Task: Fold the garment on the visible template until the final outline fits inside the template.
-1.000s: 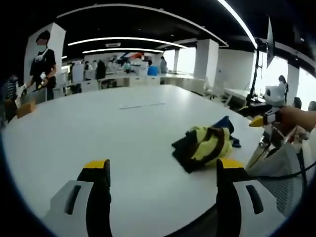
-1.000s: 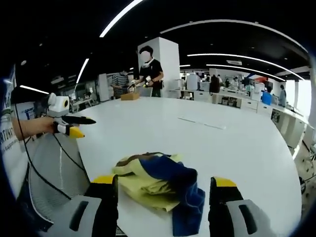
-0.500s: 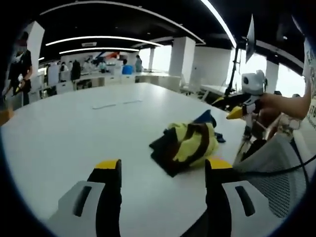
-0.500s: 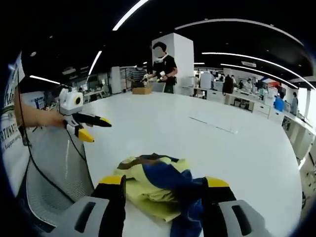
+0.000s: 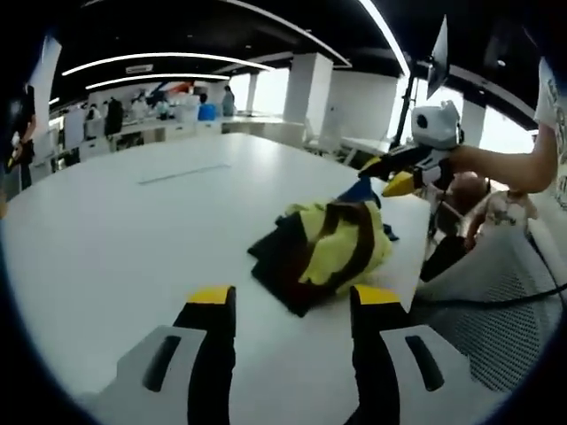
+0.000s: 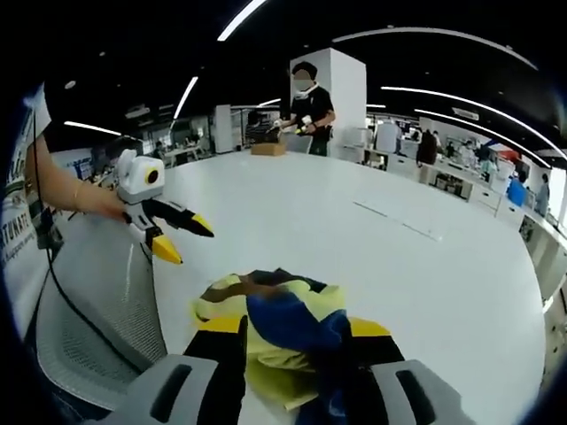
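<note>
Right gripper [image 6: 294, 332] jaws apart around crumpled garment [image 6: 270, 332], perhaps touching, left gripper [image 5: 288, 305] agape.

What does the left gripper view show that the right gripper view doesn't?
Left gripper view: the right tool, open, beyond the garment, whose black-and-yellow stripes face it. Right gripper view: the left tool, open, a blue fold atop the garment, and a person standing by a cardboard box. Both: the garment crumpled on the white table.

Bright ceiling strip lights (soft blur, bowed fisheye edges)
</note>
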